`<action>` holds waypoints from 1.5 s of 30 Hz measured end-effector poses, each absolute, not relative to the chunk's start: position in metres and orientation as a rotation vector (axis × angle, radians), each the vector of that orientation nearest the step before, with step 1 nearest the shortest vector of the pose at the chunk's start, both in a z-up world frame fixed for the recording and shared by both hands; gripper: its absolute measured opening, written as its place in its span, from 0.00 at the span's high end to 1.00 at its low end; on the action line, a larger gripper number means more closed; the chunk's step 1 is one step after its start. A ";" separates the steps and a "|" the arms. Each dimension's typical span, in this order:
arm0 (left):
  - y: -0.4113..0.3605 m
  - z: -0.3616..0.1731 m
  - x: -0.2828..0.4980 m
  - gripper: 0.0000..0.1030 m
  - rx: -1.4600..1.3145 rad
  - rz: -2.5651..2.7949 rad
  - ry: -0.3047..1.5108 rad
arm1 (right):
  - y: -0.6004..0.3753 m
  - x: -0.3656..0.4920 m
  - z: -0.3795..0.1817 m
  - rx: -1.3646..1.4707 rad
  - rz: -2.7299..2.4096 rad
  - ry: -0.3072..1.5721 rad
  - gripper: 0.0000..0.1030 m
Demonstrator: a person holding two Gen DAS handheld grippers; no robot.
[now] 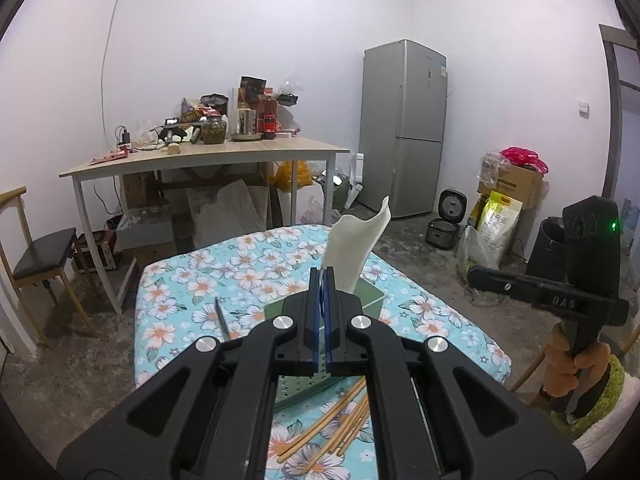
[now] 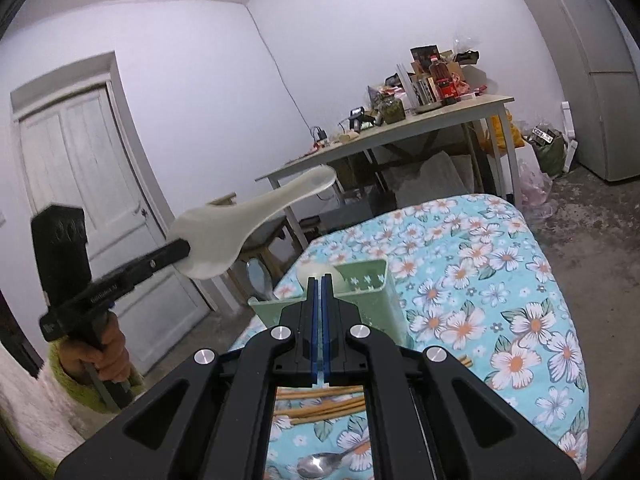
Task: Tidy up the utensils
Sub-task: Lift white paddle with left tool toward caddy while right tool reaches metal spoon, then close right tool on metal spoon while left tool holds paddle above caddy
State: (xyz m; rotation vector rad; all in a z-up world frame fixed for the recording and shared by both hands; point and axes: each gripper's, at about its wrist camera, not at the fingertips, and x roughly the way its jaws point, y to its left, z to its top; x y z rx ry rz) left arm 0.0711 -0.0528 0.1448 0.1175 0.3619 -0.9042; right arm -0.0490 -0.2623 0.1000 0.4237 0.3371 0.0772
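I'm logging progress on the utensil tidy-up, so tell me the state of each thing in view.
left gripper: shut on white spoon
right gripper: shut, empty
green basket: upright on the floral cloth
chopsticks: lying loose on the cloth, outside the basket
metal spoon: lying on the cloth

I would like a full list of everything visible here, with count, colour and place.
white spoon: one, white, held in the air
basket: one, green, on the cloth
chopsticks: several, wooden, on the cloth
metal spoon: one, silver, near edge of the cloth
cloth: one, blue floral, covering the near table
far table: one, light wood, cluttered
fridge: one, grey, corner
door: one, white, shut
left gripper: black, shut on white spoon
right gripper: black, shut
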 end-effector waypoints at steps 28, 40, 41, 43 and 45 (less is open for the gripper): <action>-0.005 0.101 0.080 0.99 0.057 -0.749 0.468 | -0.114 -0.053 -0.065 -0.537 0.147 0.762 0.49; 0.001 0.118 0.079 0.99 0.137 -0.707 0.425 | -0.115 -0.045 -0.049 -0.397 0.158 0.770 0.88; -0.001 0.121 0.079 0.99 0.153 -0.705 0.420 | -0.118 -0.044 -0.043 -0.367 0.157 0.762 0.89; -0.005 0.126 0.079 0.99 0.201 -0.701 0.410 | -0.128 -0.043 -0.028 -0.292 0.147 0.733 0.90; -0.010 0.129 0.078 0.99 0.284 -0.692 0.399 | -0.138 -0.042 -0.016 -0.228 0.137 0.710 0.92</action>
